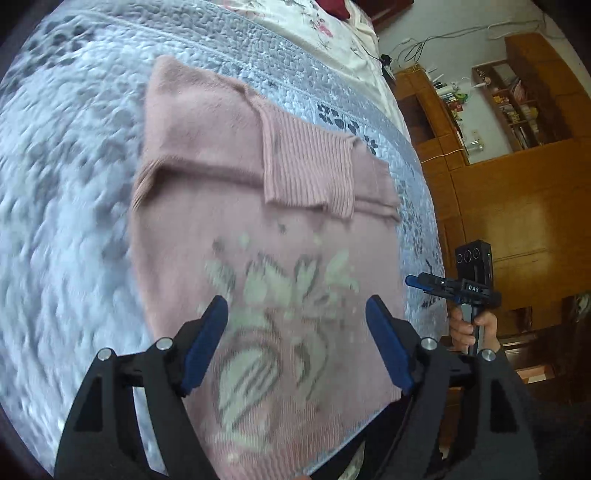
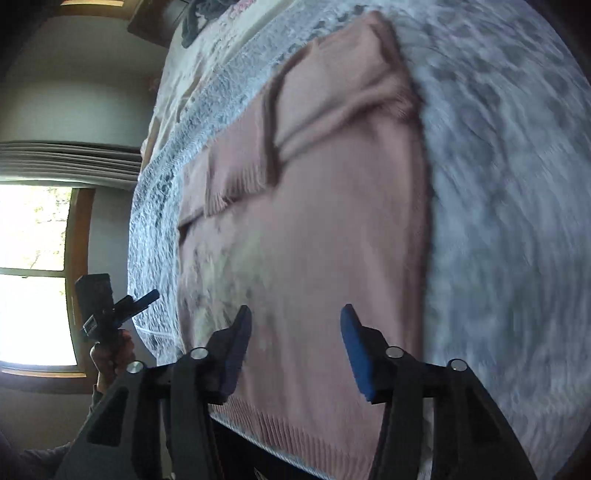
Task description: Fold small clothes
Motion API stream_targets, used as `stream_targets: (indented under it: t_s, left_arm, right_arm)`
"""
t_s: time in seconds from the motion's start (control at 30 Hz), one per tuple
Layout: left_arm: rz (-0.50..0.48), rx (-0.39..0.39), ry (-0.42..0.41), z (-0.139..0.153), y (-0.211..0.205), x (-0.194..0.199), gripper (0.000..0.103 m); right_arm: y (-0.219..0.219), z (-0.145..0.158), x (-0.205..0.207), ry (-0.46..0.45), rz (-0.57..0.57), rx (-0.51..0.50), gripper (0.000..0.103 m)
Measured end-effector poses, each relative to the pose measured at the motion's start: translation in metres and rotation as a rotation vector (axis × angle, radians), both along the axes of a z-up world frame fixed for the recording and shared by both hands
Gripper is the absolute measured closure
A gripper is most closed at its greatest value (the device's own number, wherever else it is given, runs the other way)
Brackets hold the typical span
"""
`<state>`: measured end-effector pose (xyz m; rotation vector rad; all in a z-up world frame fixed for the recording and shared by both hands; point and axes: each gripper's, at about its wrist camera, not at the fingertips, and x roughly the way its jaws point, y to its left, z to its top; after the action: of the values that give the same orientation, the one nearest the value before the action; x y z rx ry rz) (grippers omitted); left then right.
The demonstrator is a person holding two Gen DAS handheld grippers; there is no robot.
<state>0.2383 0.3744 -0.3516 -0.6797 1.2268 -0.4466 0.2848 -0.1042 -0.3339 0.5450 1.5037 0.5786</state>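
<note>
A pink knit sweater (image 1: 229, 155) lies flat on the quilted grey-blue bedspread (image 1: 74, 184), sleeves folded across the chest with a ribbed cuff (image 1: 306, 162) on top. A grey-and-white knitted motif (image 1: 273, 295) covers its lower front. My left gripper (image 1: 295, 306) hovers open above that motif, holding nothing. The right gripper (image 1: 413, 280) shows off the bed's right side in a hand (image 1: 469, 328). In the right wrist view the sweater (image 2: 332, 221) lies lengthwise, and my right gripper (image 2: 295, 314) is open over its lower part near the hem (image 2: 295, 435). The left gripper (image 2: 151, 295) shows beyond the bed's edge.
The bedspread (image 2: 498, 184) stretches wide past the sweater. A floral sheet (image 1: 295, 22) lies at the head of the bed. Wooden cabinets and bookshelves (image 1: 517, 184) stand beside the bed, and a bright window (image 2: 33, 277) is on the other side.
</note>
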Motion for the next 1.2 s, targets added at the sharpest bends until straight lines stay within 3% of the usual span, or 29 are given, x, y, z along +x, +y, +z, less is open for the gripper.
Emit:
stream_targets:
  t_s: [0.1, 0.17, 0.3, 0.5, 0.7, 0.83, 1.0, 1.07, 1.13, 1.17, 1.2]
  left_arm:
    - [0.057, -0.012, 0.089, -0.019, 0.021, -0.061, 0.017]
    - [0.061, 0.022, 0.152, -0.036, 0.027, -0.093, 0.018]
    - [0.065, -0.035, 0.226, -0.063, 0.03, -0.128, 0.018]
    - [0.096, -0.094, 0.254, -0.085, 0.033, -0.14, 0.018]
    - [0.005, -0.107, 0.29, -0.094, 0.006, -0.149, 0.018]
    - [0.016, -0.154, 0.278, -0.103, -0.007, -0.151, 0.021]
    - [0.029, -0.133, 0.292, -0.116, -0.011, -0.158, 0.06]
    - [0.047, -0.146, 0.284, -0.115, -0.009, -0.16, 0.067]
    - [0.07, -0.153, 0.273, -0.113, -0.007, -0.161, 0.078]
    - [0.079, -0.154, 0.271, -0.112, -0.007, -0.16, 0.089]
    - [0.088, -0.152, 0.267, -0.11, -0.006, -0.162, 0.094]
  right_arm:
    - [-0.043, -0.011, -0.055, 0.074, -0.055, -0.011, 0.039]
    - [-0.066, -0.026, -0.085, 0.131, -0.079, -0.041, 0.039]
    - [-0.087, -0.041, -0.127, 0.212, -0.111, 0.004, 0.039]
    - [-0.08, -0.055, -0.146, 0.238, -0.106, 0.014, 0.039]
    - [-0.056, -0.074, -0.155, 0.281, -0.113, 0.023, 0.04]
    - [-0.052, -0.077, -0.161, 0.281, -0.112, 0.028, 0.039]
    - [-0.055, -0.077, -0.167, 0.278, -0.146, 0.05, 0.041]
    - [-0.058, -0.078, -0.17, 0.269, -0.149, 0.049, 0.044]
    - [-0.061, -0.077, -0.173, 0.265, -0.144, 0.046, 0.053]
    - [-0.06, -0.077, -0.174, 0.262, -0.138, 0.048, 0.065]
    - [-0.059, -0.076, -0.175, 0.256, -0.13, 0.051, 0.078]
